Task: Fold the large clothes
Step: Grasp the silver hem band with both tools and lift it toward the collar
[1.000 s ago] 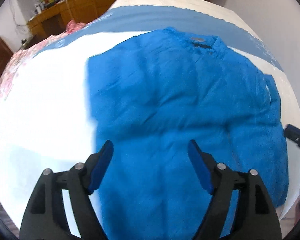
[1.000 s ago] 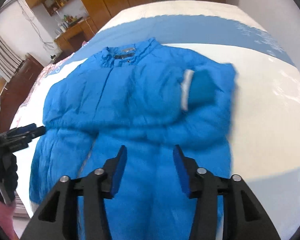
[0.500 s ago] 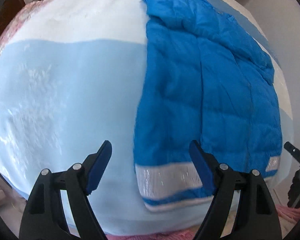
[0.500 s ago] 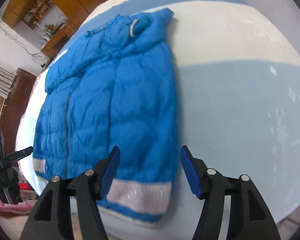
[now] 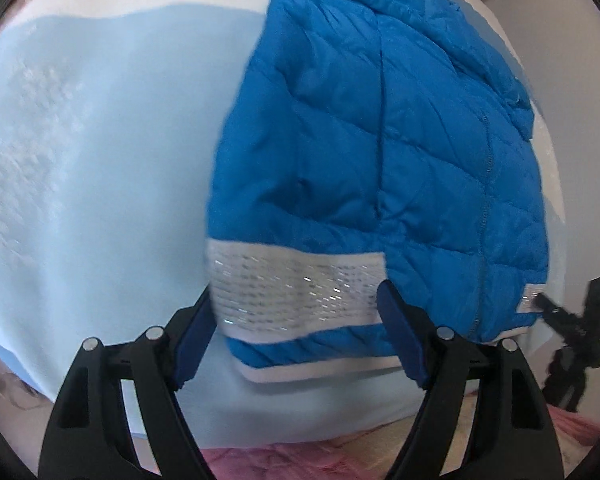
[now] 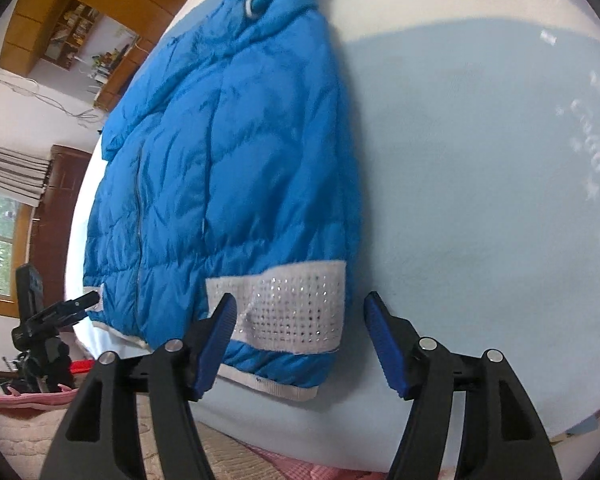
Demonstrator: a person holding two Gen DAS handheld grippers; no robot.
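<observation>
On the bed (image 6: 480, 160), laid over its pale blue and white cover, the jacket (image 5: 380, 140) lies flat with its collar far from the cameras and its hem at the near edge. It is a quilted, puffy blue garment, so it will likely be light for its bulk, soft and springy, with a slick shell that may slide on itself and puff back open after a fold. A sparkly white band (image 5: 300, 288) runs across it just above the hem; this looks knitted, firmer and less slippery than the shell, which makes it the better place to pinch.

The left gripper (image 5: 296, 320) hangs over one hem corner, its jaws spread wide and just closing a little, the band between them but not pressed. The right gripper (image 6: 298, 340) stands over the other corner, jaws spread and just opening further, the band (image 6: 284, 308) between them too, also untouched. Each should bite deep into the band and hem together, taking both layers, since a shallow nip on the padded shell would probably slip.
</observation>
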